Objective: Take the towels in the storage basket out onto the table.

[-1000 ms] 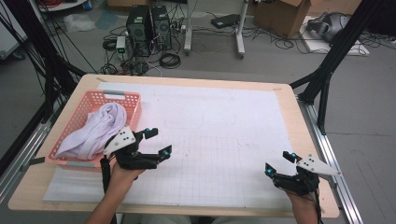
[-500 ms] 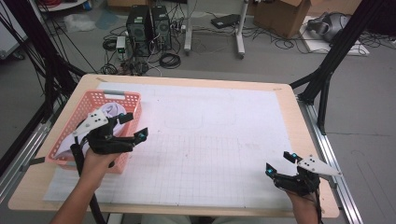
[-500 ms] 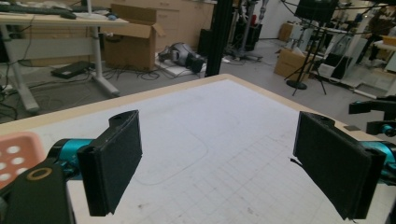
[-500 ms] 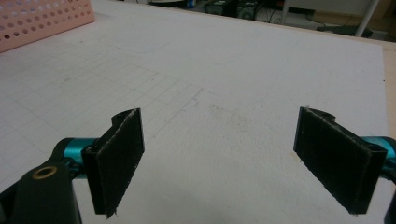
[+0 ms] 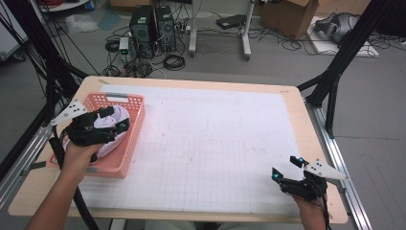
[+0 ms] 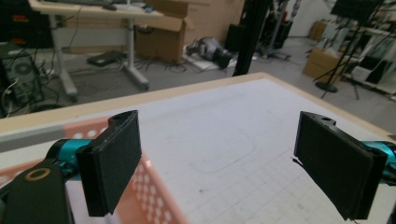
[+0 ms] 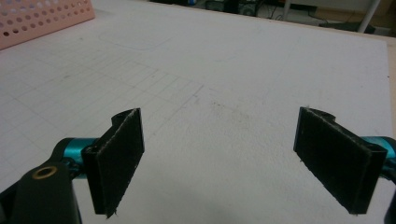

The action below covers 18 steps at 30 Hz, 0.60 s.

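A pink perforated basket (image 5: 128,143) stands at the table's left edge with a white cloth (image 5: 111,130) bundled inside. My left gripper (image 5: 116,120) hovers over the basket and cloth, jaws wide open, nothing between them. In the left gripper view the basket's pink rim (image 6: 149,196) lies below the jaws of my left gripper (image 6: 229,163). My right gripper (image 5: 286,167) rests low near the table's front right corner, open and empty. Beyond the right gripper (image 7: 233,158) in its own view lies bare gridded mat, with the basket (image 7: 42,18) far off.
A white gridded mat (image 5: 210,143) covers the wooden table (image 5: 297,110). Beyond the table, on the floor, are computer towers (image 5: 153,26), cables and a cardboard box (image 5: 287,17). Black frame posts (image 5: 335,72) stand at the right.
My left gripper has moved left and away from me, from the mat's front to above the basket and cloth. The right gripper has stayed put.
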Each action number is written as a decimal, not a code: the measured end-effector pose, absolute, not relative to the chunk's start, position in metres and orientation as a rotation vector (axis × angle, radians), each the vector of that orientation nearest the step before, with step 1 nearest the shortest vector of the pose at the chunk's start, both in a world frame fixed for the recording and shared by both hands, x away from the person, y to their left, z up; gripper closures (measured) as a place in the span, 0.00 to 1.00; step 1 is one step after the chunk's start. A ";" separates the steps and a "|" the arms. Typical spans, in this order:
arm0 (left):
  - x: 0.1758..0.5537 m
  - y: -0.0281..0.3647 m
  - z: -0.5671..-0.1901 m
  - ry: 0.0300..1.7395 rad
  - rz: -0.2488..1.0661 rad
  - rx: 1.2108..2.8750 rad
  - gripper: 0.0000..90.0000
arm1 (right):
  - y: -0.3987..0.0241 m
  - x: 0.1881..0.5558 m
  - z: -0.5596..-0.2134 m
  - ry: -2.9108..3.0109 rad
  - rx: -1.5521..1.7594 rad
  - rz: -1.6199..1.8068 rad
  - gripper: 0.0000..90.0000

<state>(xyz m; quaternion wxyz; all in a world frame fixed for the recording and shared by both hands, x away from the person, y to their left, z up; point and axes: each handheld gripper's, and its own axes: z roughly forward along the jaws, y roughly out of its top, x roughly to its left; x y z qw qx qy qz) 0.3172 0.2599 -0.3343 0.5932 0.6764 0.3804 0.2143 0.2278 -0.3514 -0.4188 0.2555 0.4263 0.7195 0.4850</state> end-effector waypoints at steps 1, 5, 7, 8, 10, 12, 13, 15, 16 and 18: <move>0.320 0.264 -0.335 0.902 0.501 1.587 0.17 | -0.351 0.228 -0.419 1.955 1.160 1.318 0.16; 0.329 0.275 -0.340 0.966 0.514 1.644 0.17 | -0.351 0.229 -0.419 1.961 1.160 1.316 0.16; 0.333 0.279 -0.344 1.007 0.510 1.671 0.17 | -0.350 0.228 -0.419 1.963 1.154 1.308 0.16; 0.335 0.280 -0.346 1.023 0.515 1.695 0.17 | -0.350 0.228 -0.419 1.965 1.154 1.305 0.16; 0.339 0.283 -0.351 1.054 0.524 1.734 0.17 | -0.350 0.229 -0.419 1.964 1.143 1.303 0.16; 0.342 0.287 -0.355 1.088 0.530 1.755 0.17 | -0.350 0.229 -0.419 1.963 1.149 1.304 0.16; 0.344 0.289 -0.357 1.111 0.529 1.764 0.17 | -0.350 0.229 -0.419 1.962 1.150 1.306 0.16; 0.347 0.293 -0.360 1.158 0.531 1.775 0.17 | -0.350 0.228 -0.419 1.964 1.145 1.302 0.16; 0.348 0.295 -0.362 1.174 0.533 1.789 0.17 | -0.350 0.228 -0.419 1.964 1.147 1.300 0.16; 0.350 0.296 -0.365 1.197 0.525 1.826 0.17 | -0.350 0.228 -0.419 1.963 1.149 1.297 0.16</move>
